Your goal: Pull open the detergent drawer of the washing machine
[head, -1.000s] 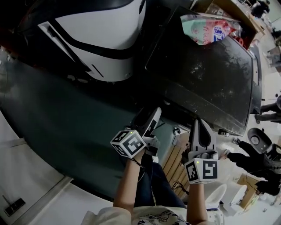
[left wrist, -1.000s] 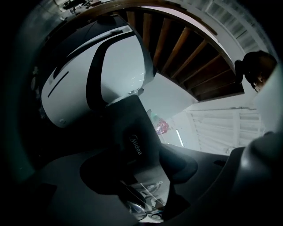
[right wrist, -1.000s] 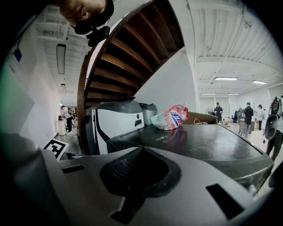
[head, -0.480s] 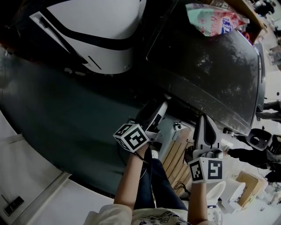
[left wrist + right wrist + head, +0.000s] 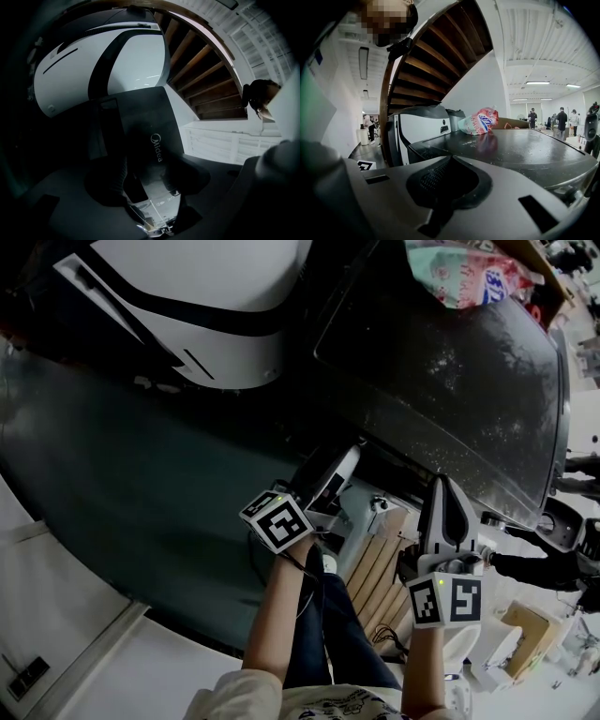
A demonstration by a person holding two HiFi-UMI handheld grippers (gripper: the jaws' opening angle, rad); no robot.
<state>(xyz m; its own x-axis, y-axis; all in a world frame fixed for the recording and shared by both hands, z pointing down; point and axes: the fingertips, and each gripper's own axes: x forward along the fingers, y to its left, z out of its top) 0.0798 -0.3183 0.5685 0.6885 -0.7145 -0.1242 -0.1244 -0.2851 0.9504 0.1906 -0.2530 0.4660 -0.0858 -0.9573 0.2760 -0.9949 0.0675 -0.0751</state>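
- Dark and speckled, the washing machine (image 5: 450, 381) shows its flat top across the upper right of your head view. A red, blue and pale green bag (image 5: 469, 277) lies at its far edge.
- Your left hand-held gripper (image 5: 345, 468) reaches up to the front of the machine at its left corner. Its marker cube (image 5: 277, 521) sits just above your wrist.
- In the left gripper view, the detergent drawer (image 5: 157, 150) stands between the two jaws. It is a dark, glossy panel printed "Midea", with one pad against each side, so you are clenched on the drawer front.
- How far the drawer stands out of the machine cannot be told from these views.
- Your right hand-held gripper (image 5: 442, 491) hangs near the left one, below the machine's front edge and apart from the drawer.
- Its jaws are pressed together, grasping nothing.
- A white machine with black bands (image 5: 216, 306) sits just to the left of the washing machine.
- A wooden staircase (image 5: 436, 56) curves overhead in the right gripper view.
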